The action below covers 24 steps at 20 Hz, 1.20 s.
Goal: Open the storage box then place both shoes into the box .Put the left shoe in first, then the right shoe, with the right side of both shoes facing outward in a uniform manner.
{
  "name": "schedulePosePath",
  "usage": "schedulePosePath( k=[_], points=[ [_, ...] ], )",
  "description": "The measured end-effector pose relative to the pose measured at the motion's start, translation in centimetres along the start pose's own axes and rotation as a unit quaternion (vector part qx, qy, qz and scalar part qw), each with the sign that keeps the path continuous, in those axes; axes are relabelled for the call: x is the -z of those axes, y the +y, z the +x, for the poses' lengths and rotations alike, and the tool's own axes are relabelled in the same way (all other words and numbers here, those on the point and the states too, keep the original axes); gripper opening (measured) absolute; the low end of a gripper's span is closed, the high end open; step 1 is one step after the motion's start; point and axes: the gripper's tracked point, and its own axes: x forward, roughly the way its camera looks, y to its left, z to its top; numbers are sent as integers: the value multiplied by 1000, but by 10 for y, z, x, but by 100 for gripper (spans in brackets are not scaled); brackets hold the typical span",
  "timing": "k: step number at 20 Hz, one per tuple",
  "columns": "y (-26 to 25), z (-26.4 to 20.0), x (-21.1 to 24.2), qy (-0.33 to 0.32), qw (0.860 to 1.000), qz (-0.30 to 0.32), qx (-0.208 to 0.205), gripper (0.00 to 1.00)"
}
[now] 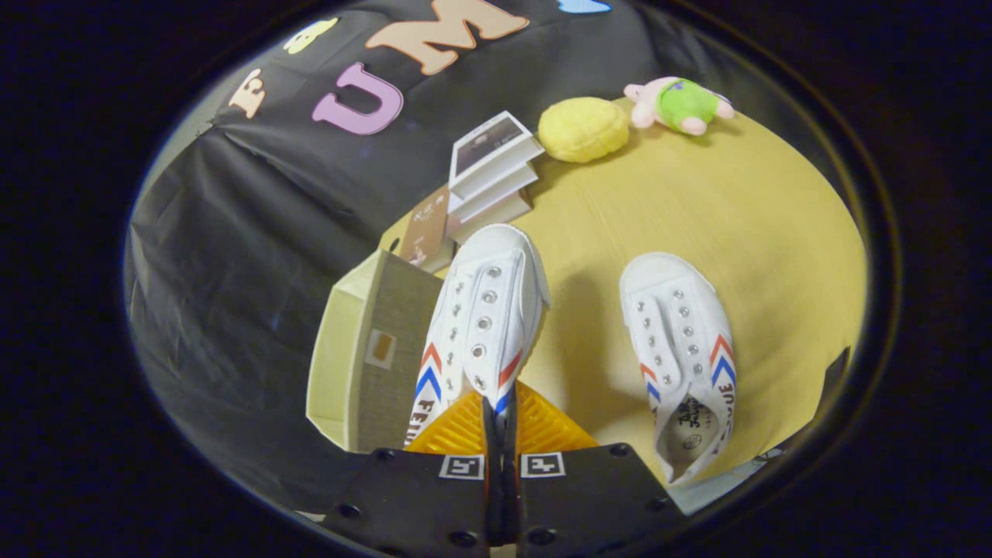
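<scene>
A tan table (pixel 697 201) stands against a black cloth wall. The gripper (pixel 501 411), fingers nearly closed, pinches the heel of one white shoe (pixel 480 318), lifted beside the storage box (pixel 364 364). The other shoe (pixel 686 349) lies on the table. Beyond them sit books (pixel 492 167), a yellow cushion (pixel 583 129) and a plush toy (pixel 680 103).

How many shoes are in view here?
2. One white canvas shoe is pinched between the gripper fingers, beside the beige storage box. The other white canvas shoe lies on the yellow table.
</scene>
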Motion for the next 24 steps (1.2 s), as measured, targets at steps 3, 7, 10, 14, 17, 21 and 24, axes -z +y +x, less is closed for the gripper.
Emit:
schedulePosePath(
  k=[3,7,10,14,17,21,24],
  points=[
    [40,-10,-14,-12,1000,-11,-20,3],
    [90,-11,-19,-13,998,-39,-42,3],
    [125,-3,-15,-9,997,-51,-60,3],
    [164,20,-1,12,995,-61,-75,4],
    [180,43,14,27,995,-72,-69,3],
    [193,77,36,48,995,-74,-54,3],
    [199,101,45,55,995,-73,-39,3]
  ],
)
